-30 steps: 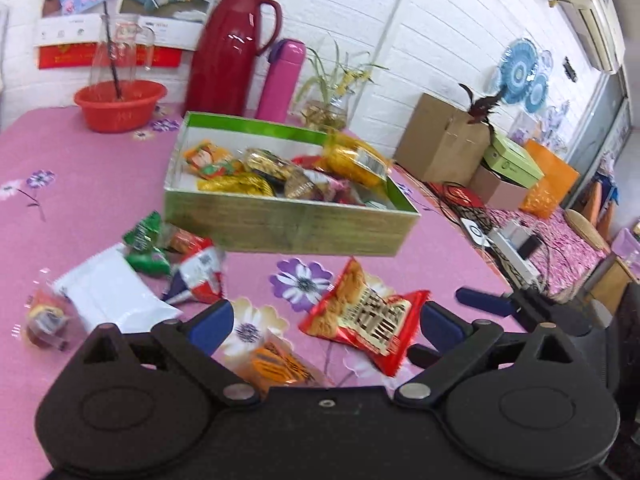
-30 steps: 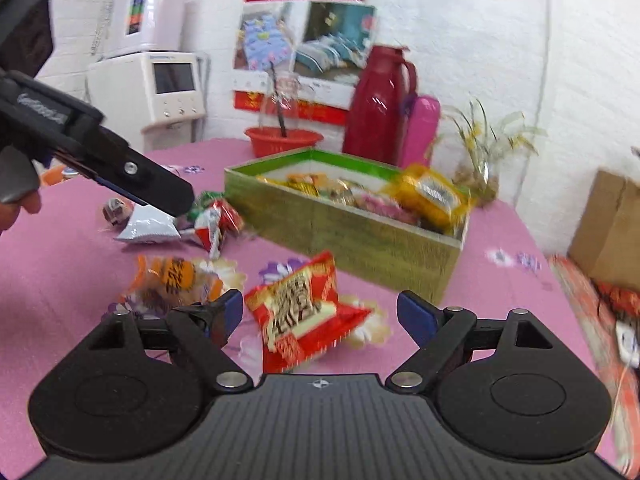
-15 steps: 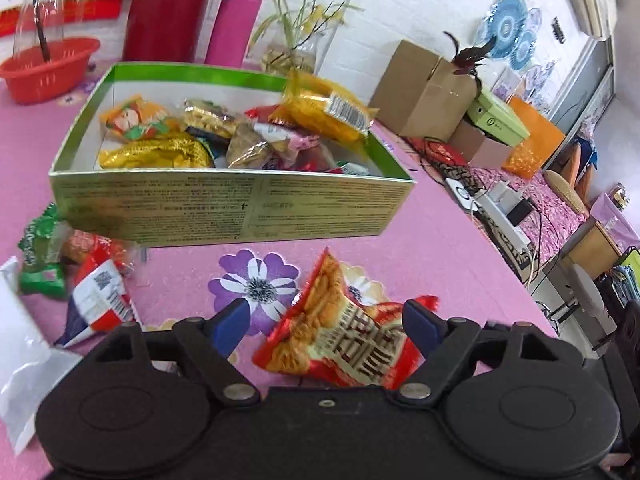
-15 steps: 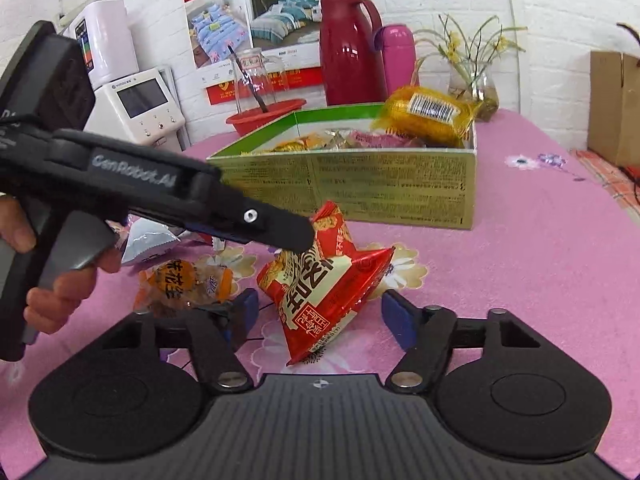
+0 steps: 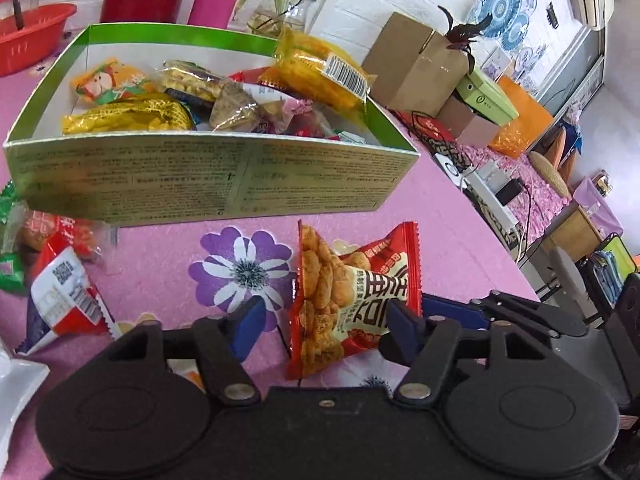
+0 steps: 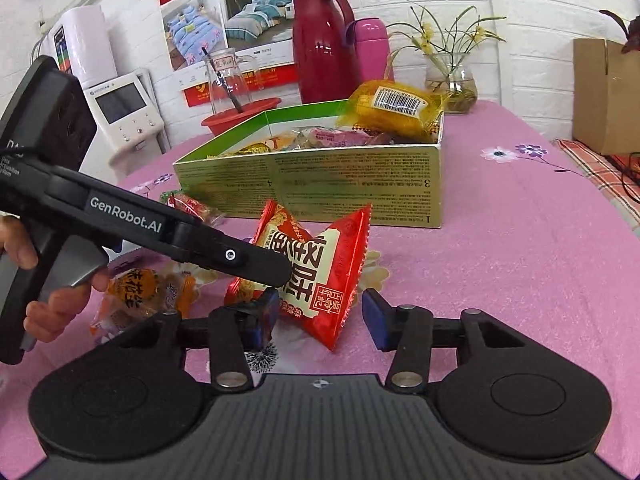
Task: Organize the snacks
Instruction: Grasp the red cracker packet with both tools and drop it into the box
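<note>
A red snack packet (image 5: pixel 352 296) stands bunched up on the pink flowered tablecloth in front of the green box (image 5: pixel 200 184). My left gripper (image 5: pixel 326 326) is closing around it: the right pad touches the packet and the left pad is a little short of it. In the right wrist view one left finger (image 6: pixel 256 260) lies across the red packet (image 6: pixel 320 264). My right gripper (image 6: pixel 320 320) also straddles the packet; its jaws are closing, with both pads still apart from it. The green box (image 6: pixel 320 188) holds several snacks.
A yellow packet (image 6: pixel 396 108) leans on the box's far corner. Loose snacks lie left of the box: an orange packet (image 6: pixel 136 292), a red-white one (image 5: pixel 64 296), green ones (image 5: pixel 8 272). A hand (image 6: pixel 52 308) holds the left gripper. Thermos (image 6: pixel 324 52), flask (image 6: pixel 372 52) and vase (image 6: pixel 452 76) stand behind.
The left gripper came forward and down onto the red packet and its jaws narrowed around it. The packet now stands tented. The right gripper rolled level and its jaws narrowed too.
</note>
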`<state>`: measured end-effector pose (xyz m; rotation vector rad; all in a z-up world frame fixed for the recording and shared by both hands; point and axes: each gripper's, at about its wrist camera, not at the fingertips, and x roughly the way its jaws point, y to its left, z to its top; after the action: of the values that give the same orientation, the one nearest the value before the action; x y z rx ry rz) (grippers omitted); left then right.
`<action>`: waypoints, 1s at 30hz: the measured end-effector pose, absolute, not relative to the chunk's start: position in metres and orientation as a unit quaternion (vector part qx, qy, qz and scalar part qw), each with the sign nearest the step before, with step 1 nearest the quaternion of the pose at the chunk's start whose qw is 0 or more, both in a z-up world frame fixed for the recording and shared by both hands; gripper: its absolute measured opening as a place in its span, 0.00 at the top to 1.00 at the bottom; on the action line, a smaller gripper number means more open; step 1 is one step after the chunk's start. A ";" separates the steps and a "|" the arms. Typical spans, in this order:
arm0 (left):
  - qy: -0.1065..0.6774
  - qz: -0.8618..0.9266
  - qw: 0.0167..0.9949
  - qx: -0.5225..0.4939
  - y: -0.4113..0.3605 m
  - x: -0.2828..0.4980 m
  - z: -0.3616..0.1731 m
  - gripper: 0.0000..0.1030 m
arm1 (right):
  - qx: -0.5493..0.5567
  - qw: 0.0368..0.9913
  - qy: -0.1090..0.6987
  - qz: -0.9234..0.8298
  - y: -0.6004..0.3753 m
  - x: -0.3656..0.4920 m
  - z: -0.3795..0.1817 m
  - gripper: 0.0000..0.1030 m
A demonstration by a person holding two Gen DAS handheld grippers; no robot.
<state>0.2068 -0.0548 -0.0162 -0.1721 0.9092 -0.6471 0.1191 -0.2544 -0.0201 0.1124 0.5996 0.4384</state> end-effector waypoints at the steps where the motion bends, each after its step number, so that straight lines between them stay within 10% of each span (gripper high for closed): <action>1: 0.429 -0.309 0.844 -0.085 -0.054 0.207 -0.017 0.85 | 0.056 0.930 0.295 0.213 -0.254 0.122 -0.021 0.22; 2: 0.428 -0.313 0.843 -0.088 -0.054 0.207 -0.018 1.00 | 0.057 0.929 0.296 0.215 -0.253 0.125 -0.022 0.24; 8: 0.414 -0.322 0.845 -0.103 -0.056 0.193 -0.016 1.00 | 0.045 0.932 0.293 0.209 -0.246 0.117 -0.018 0.37; 30: 0.285 -0.250 0.920 -0.097 0.007 0.227 0.082 1.00 | 0.033 0.950 0.156 0.270 -0.189 0.189 0.061 0.37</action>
<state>0.2268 0.0072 0.0815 -0.1986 0.5861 -0.5140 0.1885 -0.1893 0.0605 0.0679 0.3164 0.5501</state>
